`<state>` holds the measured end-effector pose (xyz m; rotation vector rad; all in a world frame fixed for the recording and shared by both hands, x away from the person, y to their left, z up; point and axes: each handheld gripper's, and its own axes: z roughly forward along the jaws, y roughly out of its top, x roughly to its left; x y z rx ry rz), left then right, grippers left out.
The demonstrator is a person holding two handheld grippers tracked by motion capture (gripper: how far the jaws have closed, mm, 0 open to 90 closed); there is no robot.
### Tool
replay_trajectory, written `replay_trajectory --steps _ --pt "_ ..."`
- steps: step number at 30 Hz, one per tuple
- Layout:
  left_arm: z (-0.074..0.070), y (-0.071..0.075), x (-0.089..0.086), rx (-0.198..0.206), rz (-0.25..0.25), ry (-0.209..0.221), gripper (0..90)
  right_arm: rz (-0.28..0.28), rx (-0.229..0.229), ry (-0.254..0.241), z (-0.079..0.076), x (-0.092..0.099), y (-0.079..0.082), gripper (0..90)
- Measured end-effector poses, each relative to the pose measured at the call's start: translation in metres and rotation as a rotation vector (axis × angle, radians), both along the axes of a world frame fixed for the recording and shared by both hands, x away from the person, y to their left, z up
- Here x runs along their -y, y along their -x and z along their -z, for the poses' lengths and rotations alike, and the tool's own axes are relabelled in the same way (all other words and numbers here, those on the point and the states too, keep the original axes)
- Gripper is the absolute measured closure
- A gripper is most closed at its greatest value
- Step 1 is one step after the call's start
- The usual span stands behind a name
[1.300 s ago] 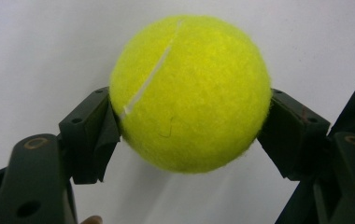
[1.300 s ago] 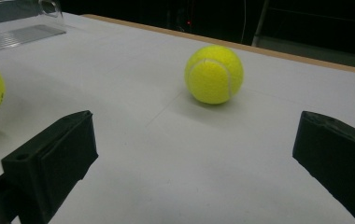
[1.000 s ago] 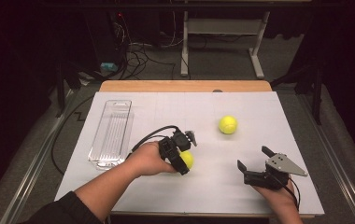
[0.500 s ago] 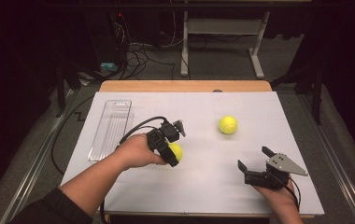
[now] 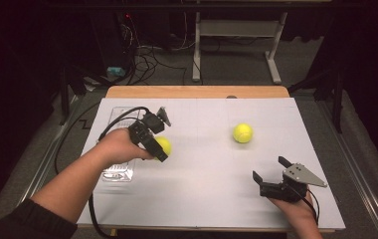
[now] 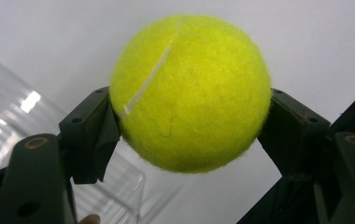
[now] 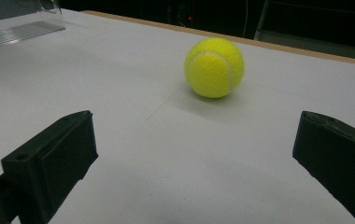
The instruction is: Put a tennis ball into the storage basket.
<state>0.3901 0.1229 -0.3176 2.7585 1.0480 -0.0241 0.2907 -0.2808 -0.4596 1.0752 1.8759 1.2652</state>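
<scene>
So the clear tray sits far left on the white table. Just right of it, the left gripper is clamped on a tennis ball. Further right lies a second ball, then the right gripper, jaws spread wide, nothing in them.

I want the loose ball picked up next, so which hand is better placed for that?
Right. The right gripper is open, with the loose ball ahead of it; the left gripper is shut on the other ball.
</scene>
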Motion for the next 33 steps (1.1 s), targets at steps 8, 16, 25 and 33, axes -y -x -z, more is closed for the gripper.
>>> replay_trajectory --steps 8,16,25,33 --pt "-0.007 -0.014 -0.045 -0.001 -0.104 -0.010 26.7 -0.004 0.001 0.002 0.000 -0.001 0.000 0.0" --pt "-0.004 -0.028 -0.083 -0.007 -0.216 -0.036 26.6 -0.008 -0.003 0.003 0.001 -0.002 -0.001 0.0" --pt "0.004 -0.047 -0.114 -0.028 -0.328 -0.064 26.6 -0.006 -0.002 0.004 0.001 -0.001 -0.001 0.0" --pt "0.015 -0.062 -0.119 -0.045 -0.374 -0.066 26.6 -0.006 -0.005 0.008 0.001 -0.001 -0.001 0.0"
